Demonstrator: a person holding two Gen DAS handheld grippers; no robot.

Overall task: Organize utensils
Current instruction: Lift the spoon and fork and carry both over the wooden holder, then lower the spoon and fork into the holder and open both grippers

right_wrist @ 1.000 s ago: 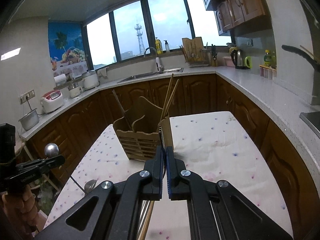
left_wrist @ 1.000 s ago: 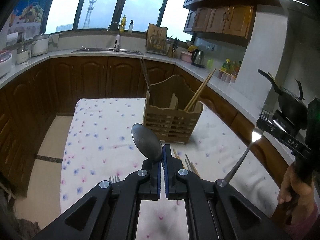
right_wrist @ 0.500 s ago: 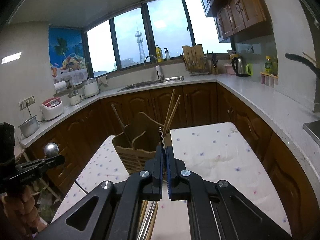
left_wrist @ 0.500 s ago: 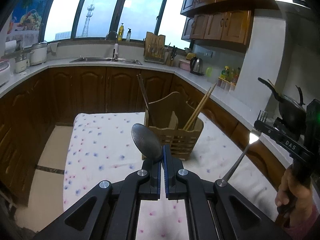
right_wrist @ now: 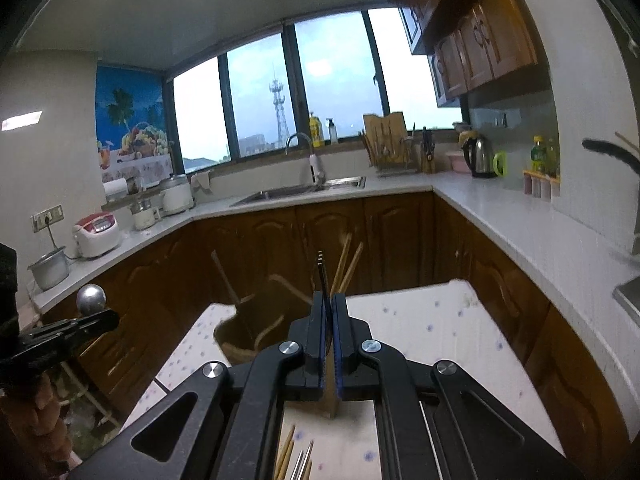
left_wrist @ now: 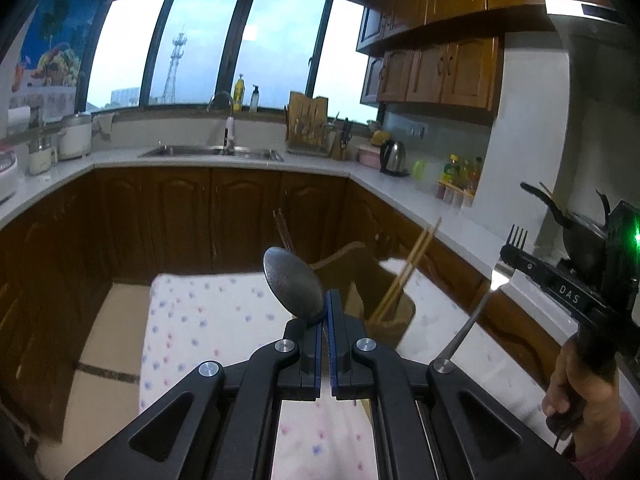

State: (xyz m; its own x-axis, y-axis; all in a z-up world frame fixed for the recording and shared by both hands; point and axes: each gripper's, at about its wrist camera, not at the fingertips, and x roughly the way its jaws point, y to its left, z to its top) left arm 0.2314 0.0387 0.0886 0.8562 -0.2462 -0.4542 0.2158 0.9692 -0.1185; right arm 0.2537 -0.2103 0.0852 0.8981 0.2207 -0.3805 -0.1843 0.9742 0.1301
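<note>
Metal spoon is sitting clenched in left tool; right tool is gripping a metal fork. Slatted wooden utensil holder is standing on the floral-cloth desk beyond both.

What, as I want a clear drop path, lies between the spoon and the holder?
Nothing: in the right wrist view only open air, with cabinets behind, separates the spoon from the holder.
</note>
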